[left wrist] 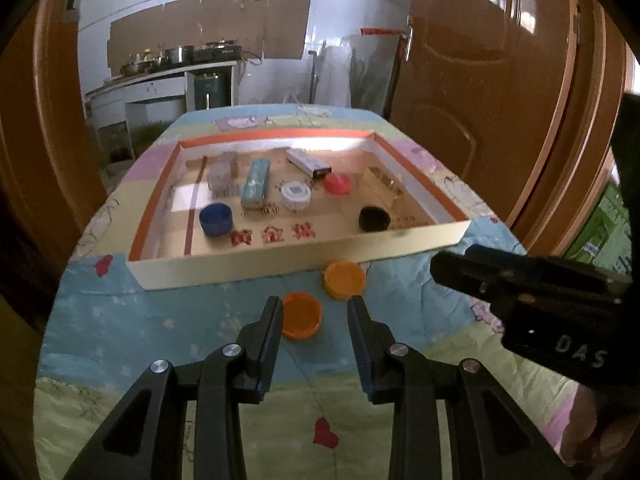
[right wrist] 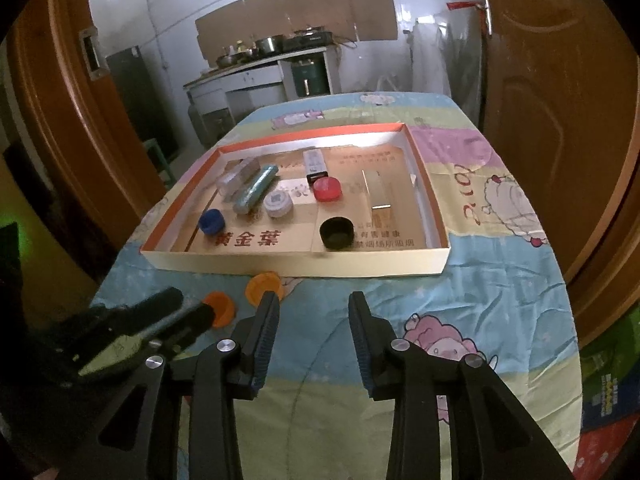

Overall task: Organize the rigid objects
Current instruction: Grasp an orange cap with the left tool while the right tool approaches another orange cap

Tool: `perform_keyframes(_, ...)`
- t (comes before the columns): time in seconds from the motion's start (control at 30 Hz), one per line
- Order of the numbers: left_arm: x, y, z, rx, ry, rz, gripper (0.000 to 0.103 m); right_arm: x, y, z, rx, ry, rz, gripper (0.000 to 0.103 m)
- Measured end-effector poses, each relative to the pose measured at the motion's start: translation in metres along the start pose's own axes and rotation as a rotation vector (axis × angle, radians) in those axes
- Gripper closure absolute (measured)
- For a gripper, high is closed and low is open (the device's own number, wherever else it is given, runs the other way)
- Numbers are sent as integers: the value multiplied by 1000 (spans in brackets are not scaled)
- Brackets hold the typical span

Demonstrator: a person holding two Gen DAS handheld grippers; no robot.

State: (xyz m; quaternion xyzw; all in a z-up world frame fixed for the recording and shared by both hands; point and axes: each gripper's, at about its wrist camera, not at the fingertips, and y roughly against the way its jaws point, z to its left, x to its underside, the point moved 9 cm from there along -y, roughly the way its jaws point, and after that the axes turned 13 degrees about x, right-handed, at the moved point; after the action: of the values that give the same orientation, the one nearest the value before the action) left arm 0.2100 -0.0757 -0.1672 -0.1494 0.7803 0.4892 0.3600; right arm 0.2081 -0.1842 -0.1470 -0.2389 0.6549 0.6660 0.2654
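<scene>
Seven items already lie in the shallow box (left wrist: 304, 270); two orange caps (left wrist: 302, 315) remain on the counter (left wrist: 160, 328) near it. Left gripper (left wrist: 316, 312) spread around one; right gripper (right wrist: 314, 308) spread, empty.

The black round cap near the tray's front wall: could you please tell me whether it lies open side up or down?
Open side up. The black round cap shows a dark hollow inside its rim.

A cartoon-print cloth-covered table (right wrist: 500, 280) carries a shallow box (right wrist: 304, 266) and two orange caps (left wrist: 302, 315).
</scene>
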Motion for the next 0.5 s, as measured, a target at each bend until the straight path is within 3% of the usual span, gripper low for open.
perform_keyframes(0.4,11,-23,19,-40,48,70,70,6,-20,14,-36,30,42,62)
perform_keyframes(0.5,11,-20,25,-36,72,55,70,5,-26,21,-49,43,55,62)
